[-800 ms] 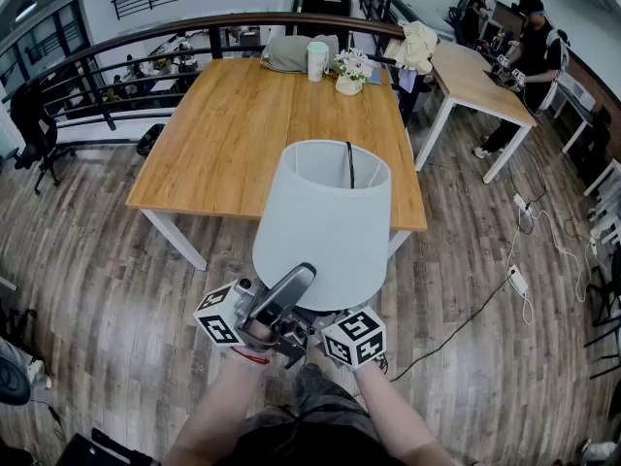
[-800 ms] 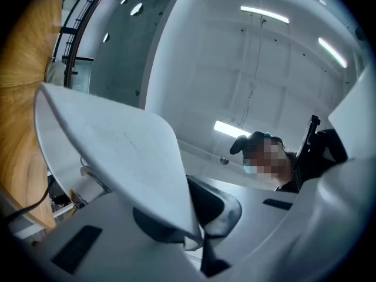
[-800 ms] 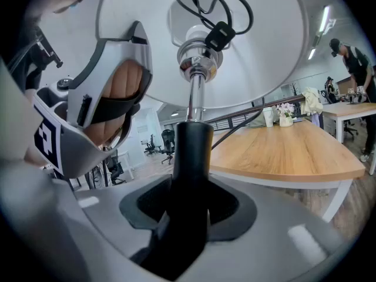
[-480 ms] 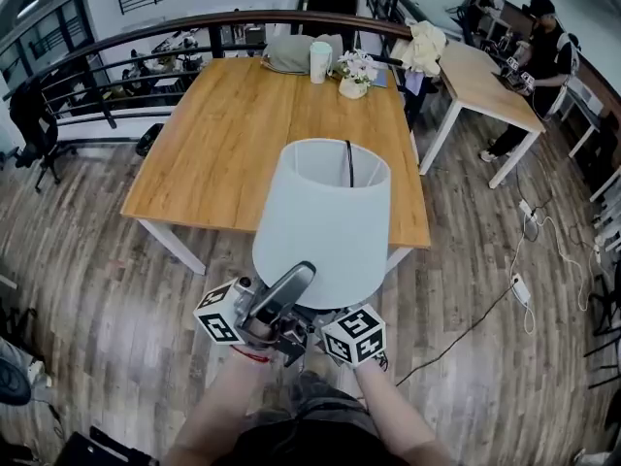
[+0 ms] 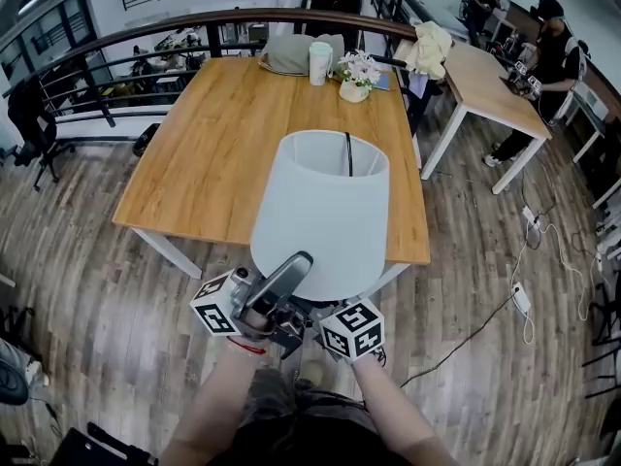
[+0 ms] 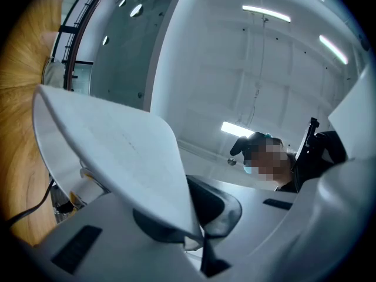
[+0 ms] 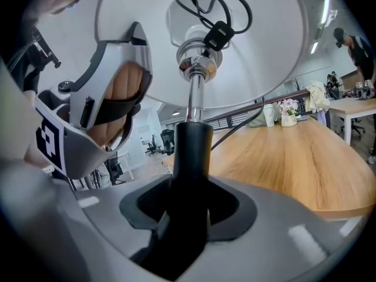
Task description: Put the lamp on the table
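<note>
A lamp with a white drum shade [image 5: 325, 212] hangs upright over the near edge of the long wooden table [image 5: 223, 153]. My left gripper [image 5: 289, 278] is shut on the shade's lower rim; in the left gripper view the white shade wall [image 6: 117, 151] is pinched between the jaws of the left gripper [image 6: 197, 228]. My right gripper [image 7: 188, 216] is shut on the lamp's black stem [image 7: 192, 145], under the shade [image 7: 264, 51] with its coiled cord [image 7: 211, 10]. In the head view, only its marker cube [image 5: 351, 330] shows. The lamp's foot is hidden.
At the table's far end stand a cup [image 5: 318, 62], a flower pot [image 5: 355, 74] and a grey bundle [image 5: 291, 51]. A curved railing [image 5: 146, 37] runs behind. A second table [image 5: 485, 76] with a person [image 5: 553, 42] is at right. Cables [image 5: 485, 309] lie on the wooden floor.
The lamp and both grippers have moved a little forward, so the shade now overlaps more of the table's near edge. Both grips are unchanged.
</note>
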Tool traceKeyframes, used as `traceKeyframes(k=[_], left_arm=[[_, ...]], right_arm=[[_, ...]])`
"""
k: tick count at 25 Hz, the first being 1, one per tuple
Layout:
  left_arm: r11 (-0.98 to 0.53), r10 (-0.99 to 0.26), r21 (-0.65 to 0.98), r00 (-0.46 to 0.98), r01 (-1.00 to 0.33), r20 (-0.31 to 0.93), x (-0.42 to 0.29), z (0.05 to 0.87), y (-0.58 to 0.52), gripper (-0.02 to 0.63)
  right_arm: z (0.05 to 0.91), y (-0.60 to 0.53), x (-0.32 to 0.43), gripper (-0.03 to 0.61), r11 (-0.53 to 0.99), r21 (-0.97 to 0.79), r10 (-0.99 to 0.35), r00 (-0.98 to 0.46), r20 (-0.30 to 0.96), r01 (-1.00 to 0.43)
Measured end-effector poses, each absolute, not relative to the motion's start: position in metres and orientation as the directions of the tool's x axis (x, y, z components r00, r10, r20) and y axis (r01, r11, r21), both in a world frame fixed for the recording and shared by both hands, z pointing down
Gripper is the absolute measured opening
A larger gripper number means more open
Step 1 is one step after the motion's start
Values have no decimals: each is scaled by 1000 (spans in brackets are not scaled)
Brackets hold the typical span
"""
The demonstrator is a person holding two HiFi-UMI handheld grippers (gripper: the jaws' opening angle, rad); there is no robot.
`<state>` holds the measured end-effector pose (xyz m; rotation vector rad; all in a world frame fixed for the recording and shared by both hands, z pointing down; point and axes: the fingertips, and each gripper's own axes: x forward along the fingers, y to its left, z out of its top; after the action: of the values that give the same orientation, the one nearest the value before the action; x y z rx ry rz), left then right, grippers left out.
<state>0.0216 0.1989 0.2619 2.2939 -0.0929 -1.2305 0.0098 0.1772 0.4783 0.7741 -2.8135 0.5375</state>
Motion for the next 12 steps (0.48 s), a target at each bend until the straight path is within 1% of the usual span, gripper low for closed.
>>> traceKeyframes(k=[6,12], left_arm=[[-856,-305,486,591,173,-747,18,258,165,2],[-844,-318,501,573,191,-755,-3,264,117,2]], right_arm=[[474,145,4,179,796,-313,-454,-852,259,-519],[481,101,-11,179,793,-314,-448,-849,282,-522]])
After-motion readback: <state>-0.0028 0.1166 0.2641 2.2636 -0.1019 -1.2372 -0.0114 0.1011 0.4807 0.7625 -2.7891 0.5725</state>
